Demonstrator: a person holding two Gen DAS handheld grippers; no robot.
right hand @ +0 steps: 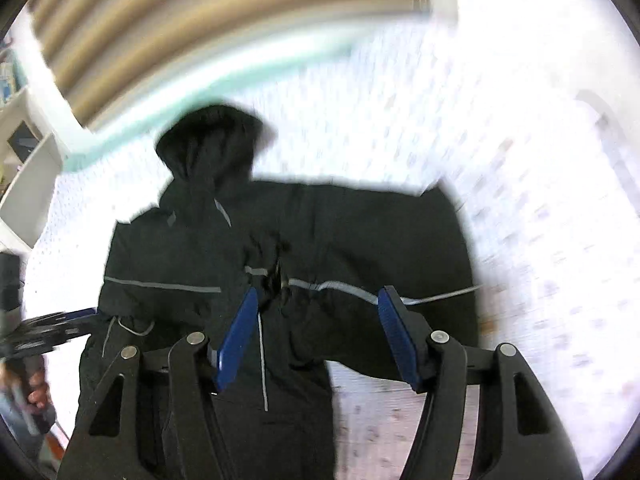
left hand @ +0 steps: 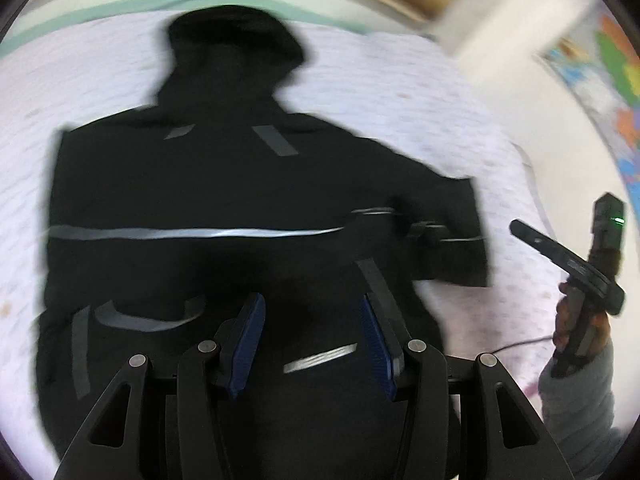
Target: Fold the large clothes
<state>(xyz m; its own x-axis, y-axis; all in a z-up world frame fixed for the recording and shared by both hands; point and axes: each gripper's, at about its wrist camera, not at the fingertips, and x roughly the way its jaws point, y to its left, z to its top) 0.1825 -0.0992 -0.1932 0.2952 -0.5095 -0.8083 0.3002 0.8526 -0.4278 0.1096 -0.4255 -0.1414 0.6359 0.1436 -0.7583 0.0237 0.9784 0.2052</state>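
Note:
A black hooded jacket point(left hand: 224, 200) with grey reflective stripes lies spread on a white patterned bed sheet point(left hand: 400, 92), its hood at the far end. In the left wrist view one sleeve point(left hand: 444, 232) reaches out to the right. My left gripper point(left hand: 312, 340) hovers over the jacket's lower part, its blue pads apart and no cloth pinched between them. My right gripper point(right hand: 318, 336) hangs above the jacket point(right hand: 180, 264) near the chest stripe, jaws wide, nothing held. The wide sleeve point(right hand: 400, 236) lies under and behind it. Both views are blurred.
A hand in a grey sleeve point(left hand: 580, 392) holds the other gripper at the bed's right side, with a thin cable point(left hand: 516, 346) by it. A teal strip point(right hand: 168, 108) edges the far side of the bed. White shelves point(right hand: 32, 184) stand at left; a colourful map point(left hand: 616, 80) hangs at right.

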